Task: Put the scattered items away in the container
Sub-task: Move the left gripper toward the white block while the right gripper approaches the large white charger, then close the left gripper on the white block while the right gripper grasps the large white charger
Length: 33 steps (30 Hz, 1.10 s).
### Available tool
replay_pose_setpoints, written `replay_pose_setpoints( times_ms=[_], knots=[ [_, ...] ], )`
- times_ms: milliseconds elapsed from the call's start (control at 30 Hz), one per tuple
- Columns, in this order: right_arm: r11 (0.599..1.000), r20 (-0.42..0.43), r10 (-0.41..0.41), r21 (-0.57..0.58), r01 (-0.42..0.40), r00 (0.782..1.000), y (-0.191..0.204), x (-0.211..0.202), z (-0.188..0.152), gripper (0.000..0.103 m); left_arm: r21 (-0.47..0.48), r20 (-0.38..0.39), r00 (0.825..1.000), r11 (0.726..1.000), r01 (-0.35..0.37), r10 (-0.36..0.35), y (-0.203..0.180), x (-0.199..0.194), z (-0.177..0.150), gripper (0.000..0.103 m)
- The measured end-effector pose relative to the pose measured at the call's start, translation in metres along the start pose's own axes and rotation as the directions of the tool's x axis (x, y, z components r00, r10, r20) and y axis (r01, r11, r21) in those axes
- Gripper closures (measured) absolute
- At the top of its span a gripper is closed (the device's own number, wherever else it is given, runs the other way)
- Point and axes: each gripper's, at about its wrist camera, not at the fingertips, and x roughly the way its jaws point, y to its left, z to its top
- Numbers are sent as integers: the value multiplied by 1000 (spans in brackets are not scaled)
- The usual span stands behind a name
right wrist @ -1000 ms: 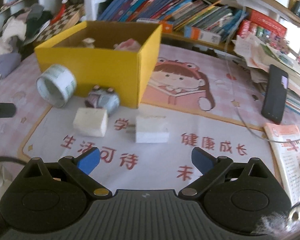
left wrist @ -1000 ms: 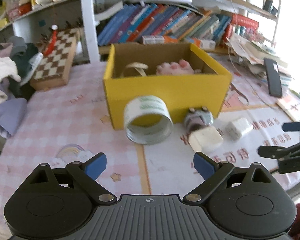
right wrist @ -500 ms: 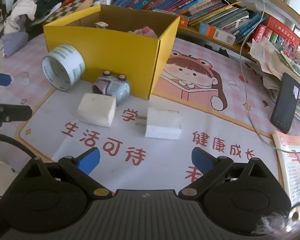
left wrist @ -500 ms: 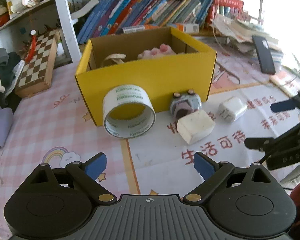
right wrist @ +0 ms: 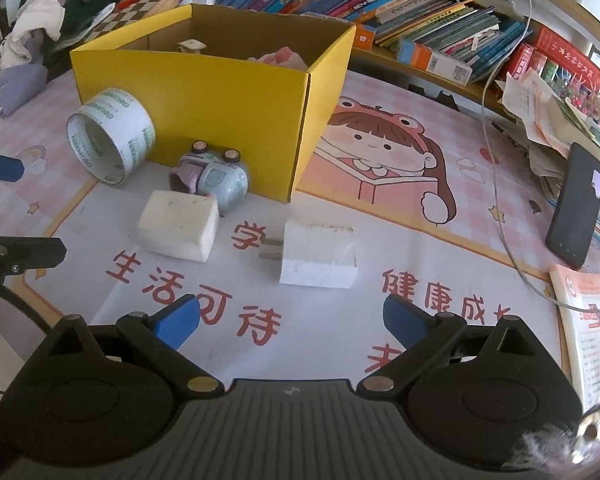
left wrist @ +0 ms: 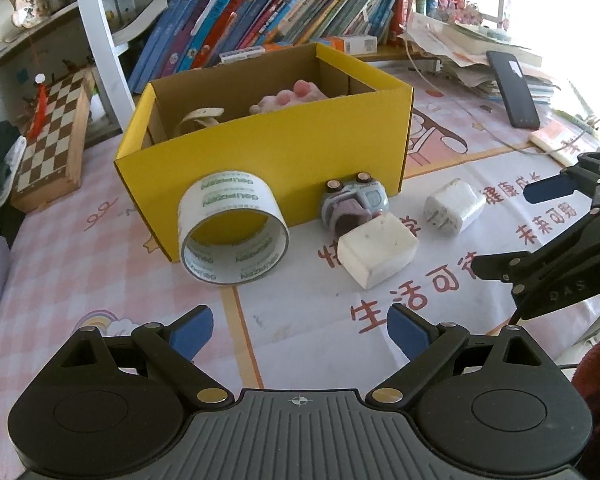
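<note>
While the left gripper (left wrist: pixel 298 330) stands spread and empty in the left wrist view, the white tape roll with green print (left wrist: pixel 233 229) lies at 11 o'clock from it, on its side, bore facing the camera, touching the open yellow cardboard box (left wrist: pixel 324 156). One cream rectangular block (left wrist: pixel 376 249) sits at 1 o'clock, long axis running toward 2; behind it is one small grey-blue toy camera (left wrist: pixel 354 205), and at 2 o'clock one white plug charger (left wrist: pixel 454 212).

In the right wrist view, the right gripper (right wrist: pixel 290 320), also spread and empty, has the charger (right wrist: pixel 318 254) at 12 o'clock, prongs toward 9; it looks the nearer arm for this. The block (right wrist: pixel 178 225) is at 11.

Four items lie outside; at least two, a pale band (left wrist: pixel 200 117) and a pink soft thing (left wrist: pixel 288 98), are inside.
</note>
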Motion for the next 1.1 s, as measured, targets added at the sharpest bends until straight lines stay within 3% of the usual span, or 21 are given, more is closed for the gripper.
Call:
replay_pose_setpoints(
  times_ms=[467, 700, 933, 1100],
  knots=[
    [999, -14, 20, 28, -20, 1000, -11, 24, 16, 8, 108, -11, 998, 992, 67, -66, -16, 23, 13, 10],
    [999, -23, 23, 39, -22, 999, -18, 35, 24, 20, 147, -23, 993, 983, 114, -112, -21, 39, 22, 15],
    [999, -36, 32, 30, -31, 999, -22, 45, 31, 24, 166, -37, 987, 973, 158, -154, -26, 55, 28, 18],
    [998, -63, 52, 31, -50, 997, -23, 54, 33, 35, 159, -69, 984, 972, 173, -164, -26, 68, 30, 23]
  ],
)
